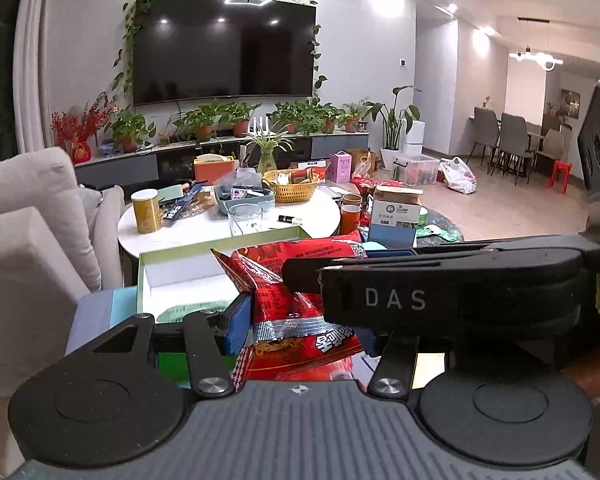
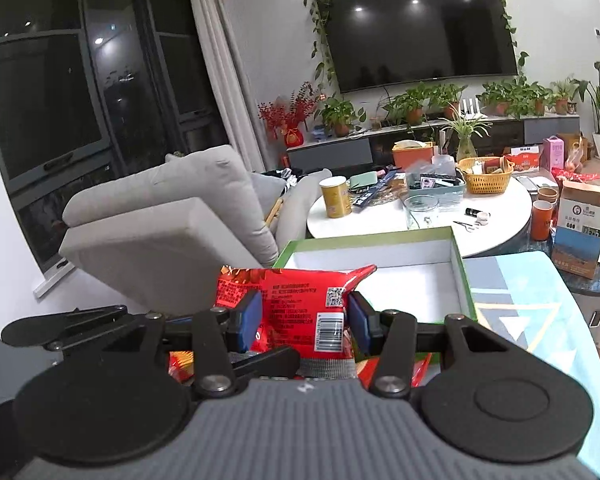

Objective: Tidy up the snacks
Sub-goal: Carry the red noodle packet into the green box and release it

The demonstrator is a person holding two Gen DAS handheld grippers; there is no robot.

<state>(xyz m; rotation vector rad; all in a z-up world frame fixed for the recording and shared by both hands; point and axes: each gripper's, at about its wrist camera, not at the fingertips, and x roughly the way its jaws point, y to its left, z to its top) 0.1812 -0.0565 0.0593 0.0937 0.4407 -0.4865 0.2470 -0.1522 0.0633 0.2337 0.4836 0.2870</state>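
My left tool (image 1: pixel 300 320) pinches a red snack packet (image 1: pixel 284 304) near its silver seam, the blue pads (image 1: pixel 240 326) pressing into its crumpled sides, and the packet hangs above the near edge of the green-rimmed box (image 1: pixel 220 246). That box is my landmark: it lies open with a white inside, directly ahead of both tools. My right tool (image 2: pixel 302 318) crosses in front of the left camera as a black body, and it squeezes another red snack packet (image 2: pixel 296 312) between its blue pads (image 2: pixel 250 316), barcode side facing me, held just before the box's (image 2: pixel 464 276) near left corner. Left of the box sits a grey sofa (image 2: pixel 160 216). Beyond the box stands the round white bench (image 2: pixel 500 220), carrying a yellow canister (image 2: pixel 336 196), a clear glass container (image 2: pixel 420 210) and a yellow woven basket (image 2: pixel 486 176). Right of the box a kraft-and-blue carton (image 2: pixel 580 228) stands, and a pale blue patterned cloth (image 2: pixel 540 300) lies under the box's right side.
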